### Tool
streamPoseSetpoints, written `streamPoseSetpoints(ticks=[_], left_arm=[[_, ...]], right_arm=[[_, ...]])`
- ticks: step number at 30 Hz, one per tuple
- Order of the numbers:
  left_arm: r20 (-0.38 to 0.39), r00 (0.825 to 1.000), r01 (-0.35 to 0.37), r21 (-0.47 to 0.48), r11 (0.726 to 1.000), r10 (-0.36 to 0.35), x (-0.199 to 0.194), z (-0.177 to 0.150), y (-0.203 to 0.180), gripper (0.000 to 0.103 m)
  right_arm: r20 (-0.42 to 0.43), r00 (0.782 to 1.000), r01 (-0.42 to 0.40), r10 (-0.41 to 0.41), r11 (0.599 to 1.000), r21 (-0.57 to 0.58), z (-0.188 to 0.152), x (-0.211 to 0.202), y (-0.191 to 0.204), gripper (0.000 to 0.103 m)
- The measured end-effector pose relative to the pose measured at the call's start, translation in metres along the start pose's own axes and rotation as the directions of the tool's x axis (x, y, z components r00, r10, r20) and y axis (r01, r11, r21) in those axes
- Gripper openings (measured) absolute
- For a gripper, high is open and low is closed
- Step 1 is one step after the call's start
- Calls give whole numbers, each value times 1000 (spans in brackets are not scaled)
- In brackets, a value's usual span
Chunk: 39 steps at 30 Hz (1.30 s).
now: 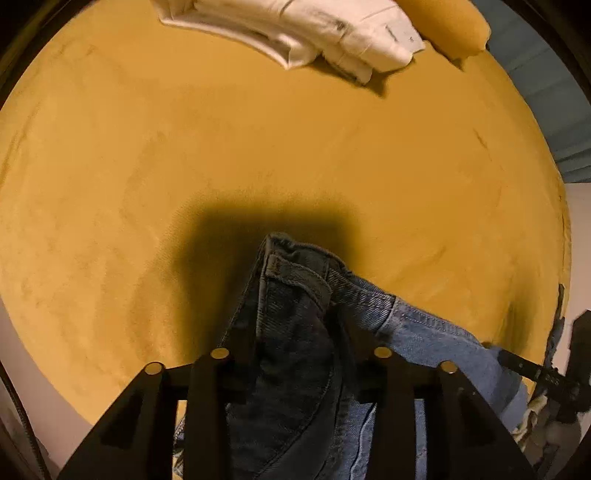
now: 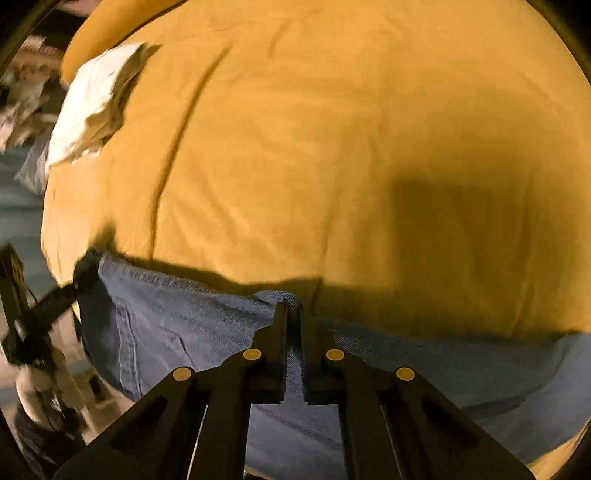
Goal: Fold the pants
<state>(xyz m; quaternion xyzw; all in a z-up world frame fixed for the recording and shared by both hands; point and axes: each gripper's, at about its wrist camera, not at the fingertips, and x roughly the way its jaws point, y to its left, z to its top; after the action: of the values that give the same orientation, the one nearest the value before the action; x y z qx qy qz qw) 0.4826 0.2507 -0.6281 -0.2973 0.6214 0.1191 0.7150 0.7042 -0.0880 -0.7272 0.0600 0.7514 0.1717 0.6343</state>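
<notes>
Jeans pinched at two places on the waist edge

The right gripper (image 2: 293,314) is pressed together on a fold of the jeans (image 2: 177,325); bunched denim is held between the left gripper's (image 1: 301,332) part-closed jaws. The jeans lie at the near edge of the yellow cover (image 2: 332,147). Spreading seems in hand; next, the waist must be pulled flat.

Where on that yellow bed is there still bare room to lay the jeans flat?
The wide middle of the yellow cover is bare, bordered by the folded white clothes at the far edge and the jeans at the near edge. The near edge is crowded: the left gripper and right gripper both grip denim there.
</notes>
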Motion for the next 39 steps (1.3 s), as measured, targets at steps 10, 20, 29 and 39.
streamPoseSetpoints(ticks=[10,20,29,39], left_arm=[[-62,987,139,-168,976,-151,-38,-61,41,74],[-49,994,-95,-39,995,93,2,-84,-2,73],[-21,964,-264,47,963,266,10,-101,-13,27],[38,965,-259,18,966,258,-18,-95,-58,34]], right_arm=[[47,980,-200,195,953,227,-90,-63,-65,74],[11,954,-223,298,689,689,-225,22,-109,70],[75,979,-193,189,750,632,-232,9,-95,3],[-16,949,-246,315,768,591,-236,13,-116,49]])
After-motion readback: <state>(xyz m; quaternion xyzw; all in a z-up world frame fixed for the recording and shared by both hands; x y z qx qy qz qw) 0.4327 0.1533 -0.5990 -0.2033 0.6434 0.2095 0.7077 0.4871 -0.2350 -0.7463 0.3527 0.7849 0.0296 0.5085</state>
